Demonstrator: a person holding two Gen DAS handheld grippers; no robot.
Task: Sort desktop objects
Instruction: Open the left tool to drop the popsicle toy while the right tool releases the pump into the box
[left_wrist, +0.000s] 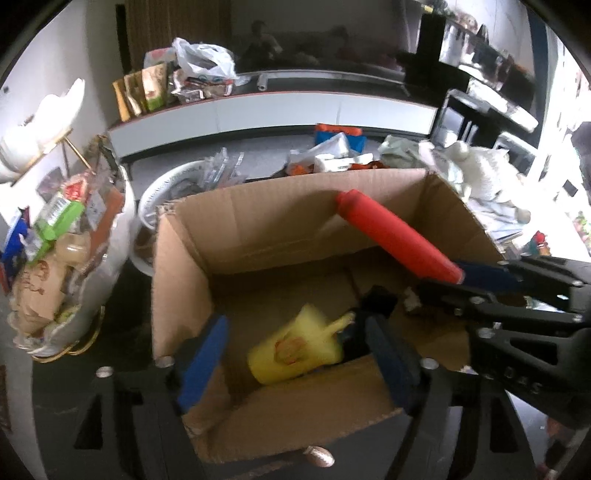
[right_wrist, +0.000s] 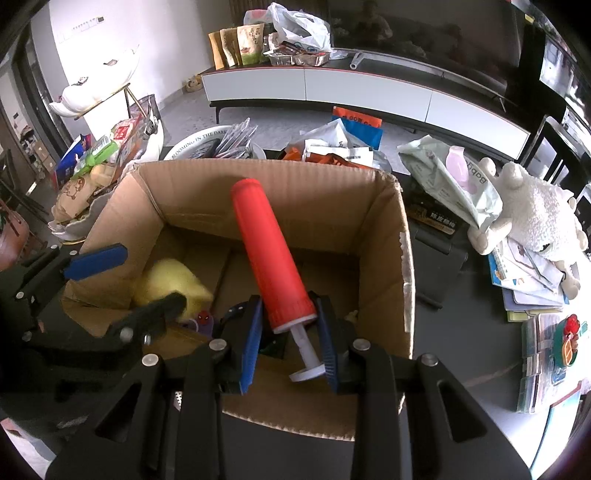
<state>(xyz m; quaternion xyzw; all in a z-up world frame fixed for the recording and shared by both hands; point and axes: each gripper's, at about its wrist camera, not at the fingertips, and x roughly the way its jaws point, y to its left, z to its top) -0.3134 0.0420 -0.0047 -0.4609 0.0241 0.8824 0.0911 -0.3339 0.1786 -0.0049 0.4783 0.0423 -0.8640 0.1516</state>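
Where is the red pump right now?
In the right wrist view the red pump sits centre frame, clamped at its base in the right gripper, above the open cardboard box.

1. The yellow toy (left_wrist: 295, 347) in the cardboard box (left_wrist: 266, 218) is blurry, so its shape is hard to tell.
2. The left gripper's black finger (right_wrist: 162, 310) covers part of that toy in the right view.
3. The small purple thing (right_wrist: 203, 321) is mostly hidden.
4. The book stack (right_wrist: 546, 369) on the right is cut off.
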